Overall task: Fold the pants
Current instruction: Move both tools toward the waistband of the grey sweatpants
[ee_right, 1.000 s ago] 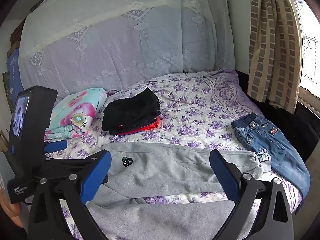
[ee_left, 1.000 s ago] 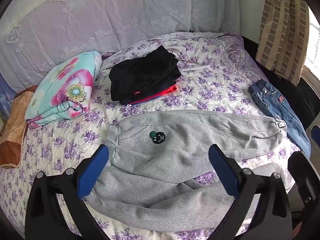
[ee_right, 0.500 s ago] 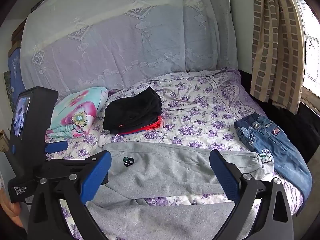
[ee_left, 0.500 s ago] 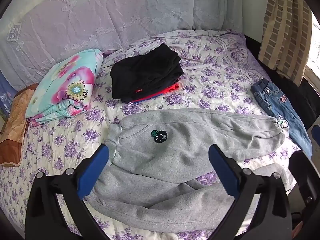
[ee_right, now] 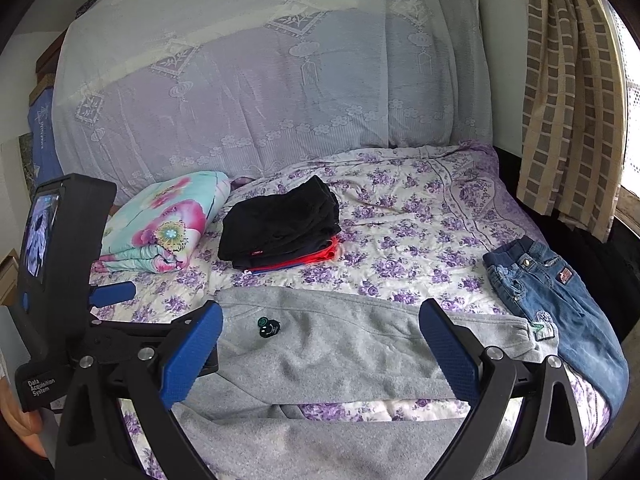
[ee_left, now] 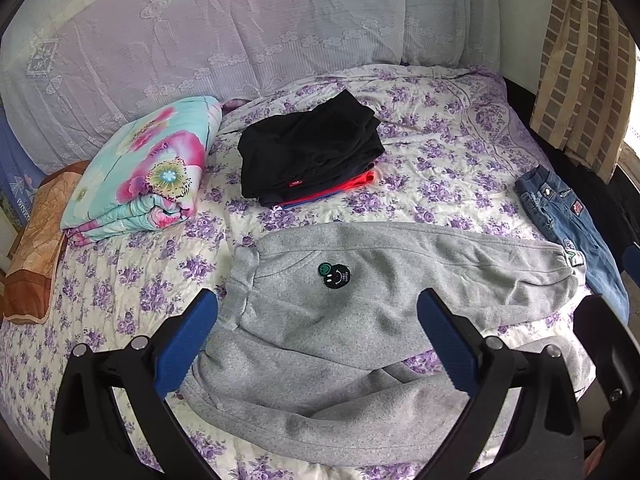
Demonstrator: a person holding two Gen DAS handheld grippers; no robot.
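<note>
Currently the grey sweatpants [ee_left: 360,320] lie unfolded on the bed [ee_left: 440,184], directly ahead of and below both pairs of tongs. Long axis runs left to right across both views: waistband at the left end, cuffs at the right. The two legs are splayed apart, with a strip of floral sheet showing between them; the far leg ends in a cuff touching or just overlapping the blue jeans [ee_left: 568,224], the near leg runs along the bed edge.

Left tongs [ee_left: 318,336]: spread wide, holding nothing, hovering over the waistband and hip area. Right tongs [ee_right: 320,344]: likewise spread wide and empty, looking across the legs toward the cuffs. The left device shows at the left edge of the right wrist view, so the two sit close together.

Judgement: no fold made yet. Left tongs are nearer the waistband, right tongs nearer the leg and cuff end. Next move likely calls for bringing one leg onto the other along the long axis.

Folded black stack [ee_left: 308,160] and floral quilt [ee_left: 144,176] lie beyond, well apart from the pants.
</note>
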